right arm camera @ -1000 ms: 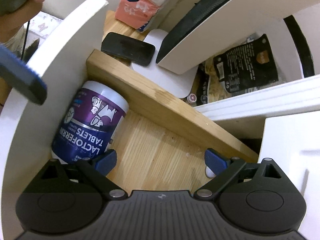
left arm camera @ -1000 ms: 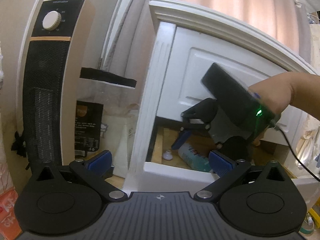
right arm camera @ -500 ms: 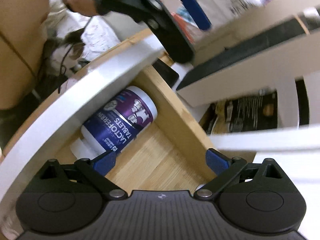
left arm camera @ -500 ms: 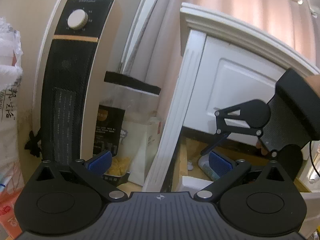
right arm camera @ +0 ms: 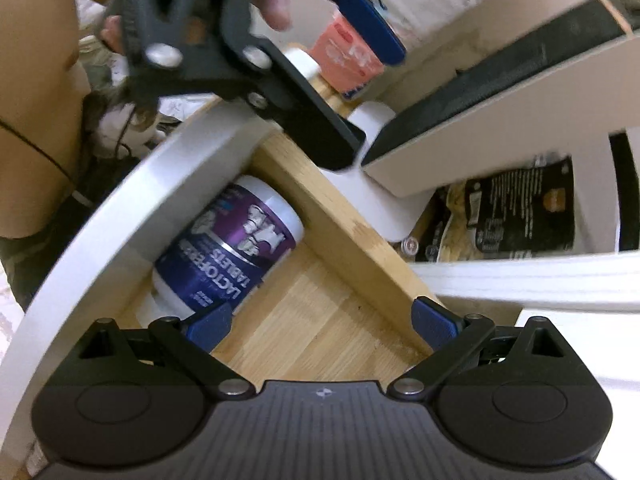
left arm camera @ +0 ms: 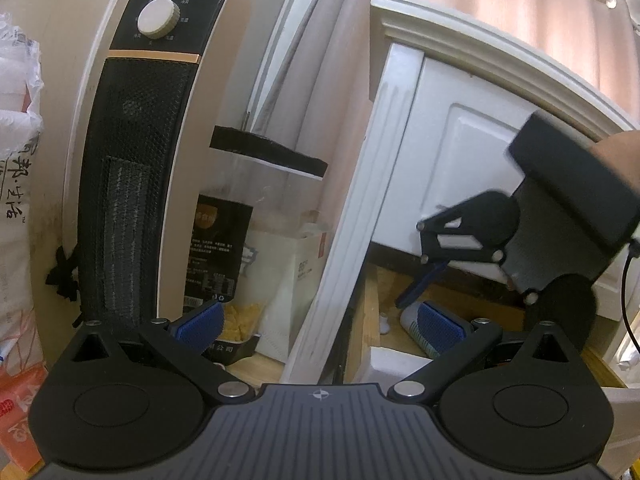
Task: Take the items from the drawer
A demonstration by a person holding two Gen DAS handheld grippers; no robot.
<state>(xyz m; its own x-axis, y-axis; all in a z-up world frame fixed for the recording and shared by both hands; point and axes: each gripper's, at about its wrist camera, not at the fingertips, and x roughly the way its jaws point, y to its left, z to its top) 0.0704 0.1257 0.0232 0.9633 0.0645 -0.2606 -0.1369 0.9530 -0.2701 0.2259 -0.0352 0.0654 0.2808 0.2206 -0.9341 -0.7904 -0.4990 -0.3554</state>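
While the right tool (right arm camera: 320,326) hangs open inside the drawer (right arm camera: 320,340), the Lactoferrin tablets bottle (right arm camera: 228,252) lies ahead-left — long axis slanting — nearer than the open left tool (left arm camera: 320,326).

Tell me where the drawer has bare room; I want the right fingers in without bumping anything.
Bare wood floor lies between the tablet bottle and the wooden side wall, straight ahead of the open right gripper. It is crowded at the white drawer front, where the bottle lies, with the left gripper above that corner.
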